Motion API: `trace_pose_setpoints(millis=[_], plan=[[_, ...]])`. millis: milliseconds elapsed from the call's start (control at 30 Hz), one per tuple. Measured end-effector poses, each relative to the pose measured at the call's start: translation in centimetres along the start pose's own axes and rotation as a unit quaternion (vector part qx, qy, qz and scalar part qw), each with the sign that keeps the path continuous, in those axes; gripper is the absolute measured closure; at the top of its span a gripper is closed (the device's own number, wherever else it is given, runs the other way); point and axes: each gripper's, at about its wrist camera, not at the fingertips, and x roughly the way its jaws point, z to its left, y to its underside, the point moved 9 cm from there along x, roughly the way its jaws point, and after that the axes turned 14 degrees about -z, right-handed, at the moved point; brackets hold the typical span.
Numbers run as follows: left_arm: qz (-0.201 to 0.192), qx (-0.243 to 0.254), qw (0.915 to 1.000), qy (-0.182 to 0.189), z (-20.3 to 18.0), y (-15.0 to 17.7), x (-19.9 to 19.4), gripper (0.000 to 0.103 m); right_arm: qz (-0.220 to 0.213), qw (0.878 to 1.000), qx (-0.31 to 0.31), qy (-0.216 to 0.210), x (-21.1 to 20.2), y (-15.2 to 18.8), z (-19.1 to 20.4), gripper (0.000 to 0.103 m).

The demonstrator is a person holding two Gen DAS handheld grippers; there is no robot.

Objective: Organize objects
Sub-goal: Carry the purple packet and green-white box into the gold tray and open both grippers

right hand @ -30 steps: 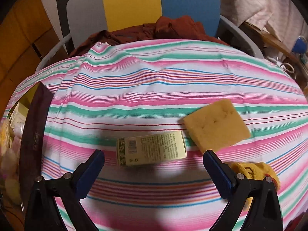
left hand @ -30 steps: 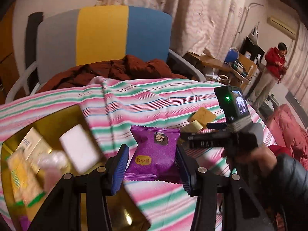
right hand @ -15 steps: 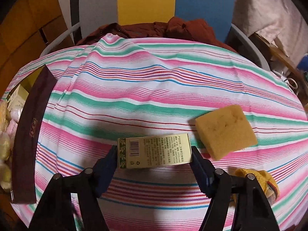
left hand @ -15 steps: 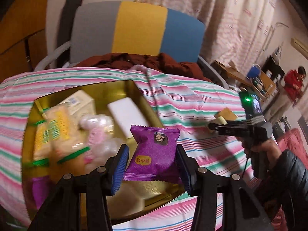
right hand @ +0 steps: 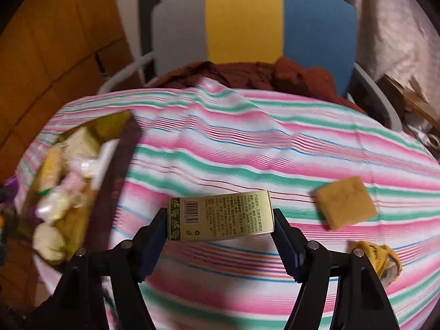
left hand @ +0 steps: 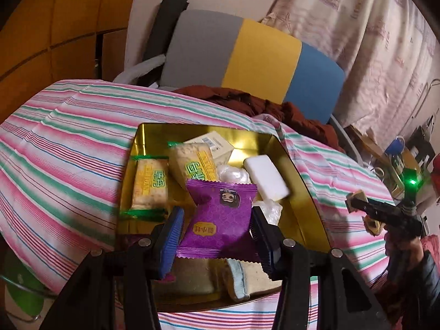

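Centrally, a purple snack packet (left hand: 220, 220) sits clamped between the blue pads of the left gripper (left hand: 216, 229), held above a gold tray (left hand: 299, 170) of wrapped biscuits and a white soap bar (left hand: 265, 177). Meanwhile, the right gripper (right hand: 220, 233) clenches a pale green box (right hand: 220, 216) just above the striped cloth (right hand: 247, 151) on the bench. Nearby, a yellow sponge (right hand: 345, 202) lies well apart from the tray.
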Motion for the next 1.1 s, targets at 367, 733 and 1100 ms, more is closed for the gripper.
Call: trace_pose_setpoints(millis=[367,733,1100], plan=[[-0.003,0.019,0.9982,0.056,-4.6,-1.7,2.0,0.053,-0.028,0.986,-0.090,-0.135,-3.1,-0.6,15.5,0.030],[0.002,0.039,0.9978,0.054,-7.2,-3.3,5.6,0.040,0.014,0.984,-0.115,-0.138,-0.8,2.4,19.0,0.021],[-0.022,0.070,0.9971,0.019,-6.1,-2.2,2.4,0.040,0.021,0.987,-0.081,-0.134,-0.6,3.4,18.2,0.014]])
